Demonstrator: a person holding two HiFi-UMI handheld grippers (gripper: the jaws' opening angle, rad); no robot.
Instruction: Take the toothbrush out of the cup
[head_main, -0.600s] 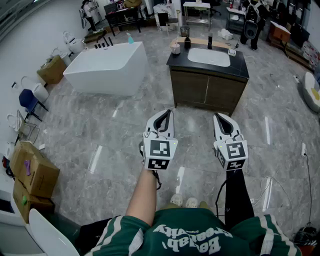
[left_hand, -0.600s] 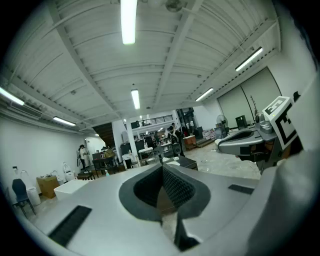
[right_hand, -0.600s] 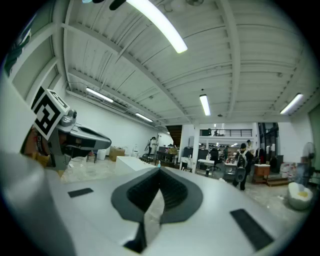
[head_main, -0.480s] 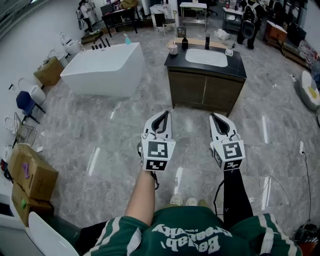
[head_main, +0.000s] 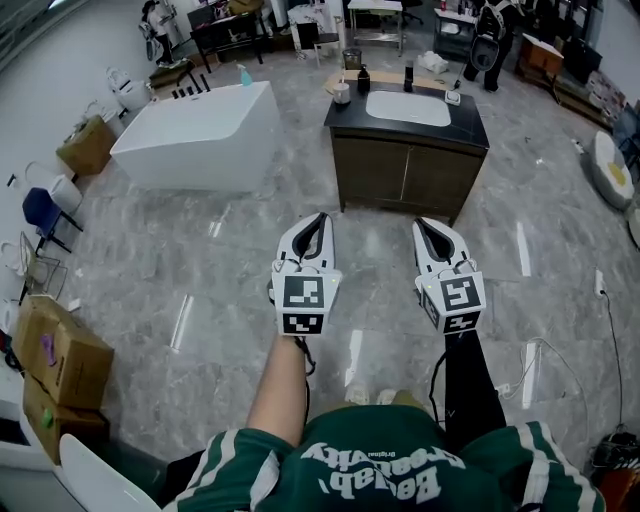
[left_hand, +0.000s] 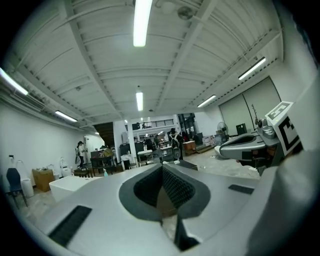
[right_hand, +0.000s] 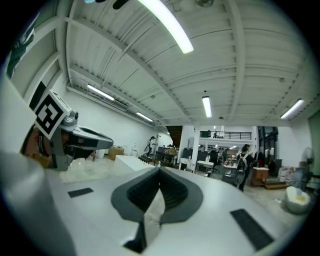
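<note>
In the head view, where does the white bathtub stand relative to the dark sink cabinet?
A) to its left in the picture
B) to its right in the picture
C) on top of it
A: the white bathtub stands on the floor left of the dark sink cabinet, apart from it.

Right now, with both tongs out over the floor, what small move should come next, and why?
Probably a step toward the vanity. The left tongs and right tongs are shut and empty, while the cup stands on the counter's far left corner, well out of reach. What it holds is too small to tell.
</note>
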